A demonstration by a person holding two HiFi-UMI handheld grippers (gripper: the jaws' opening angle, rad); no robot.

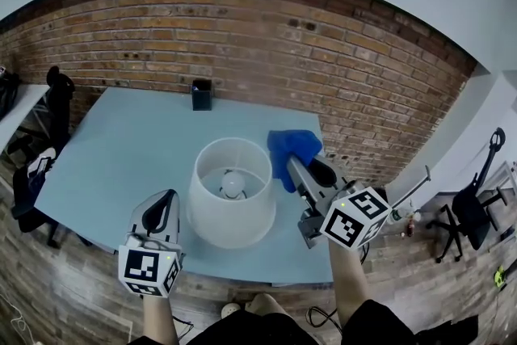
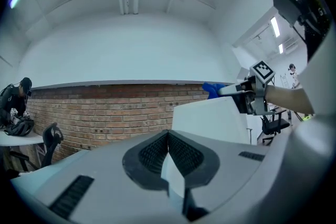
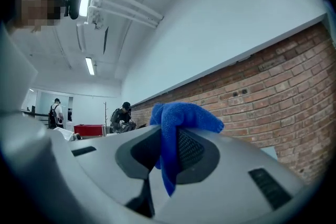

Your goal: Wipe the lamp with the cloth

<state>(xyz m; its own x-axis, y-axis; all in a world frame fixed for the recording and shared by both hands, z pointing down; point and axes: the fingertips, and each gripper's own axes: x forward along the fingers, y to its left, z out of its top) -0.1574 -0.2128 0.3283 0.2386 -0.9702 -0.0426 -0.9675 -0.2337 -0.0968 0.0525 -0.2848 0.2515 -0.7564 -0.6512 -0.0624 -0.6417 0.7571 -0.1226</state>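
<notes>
The lamp (image 1: 231, 198) stands mid-table, seen from above, with a white drum shade and a bulb (image 1: 233, 185) inside. My right gripper (image 1: 305, 165) hovers just right of the shade, shut on a blue cloth (image 1: 292, 151) that bunches over its tips. In the right gripper view the cloth (image 3: 181, 116) hangs down between the jaws of the right gripper (image 3: 167, 136). My left gripper (image 1: 165, 198) sits close to the shade's left side, shut and holding nothing. In the left gripper view the left gripper (image 2: 168, 137) points at the shade (image 2: 210, 119), with the cloth (image 2: 214, 88) beyond it.
The light-blue table (image 1: 121, 141) runs back to a brick wall (image 1: 266, 44). A dark cup (image 1: 202, 94) stands at its far edge. Office chairs stand off the left (image 1: 55, 97) and right (image 1: 472, 206) ends. The front edge (image 1: 266, 277) is just under my hands.
</notes>
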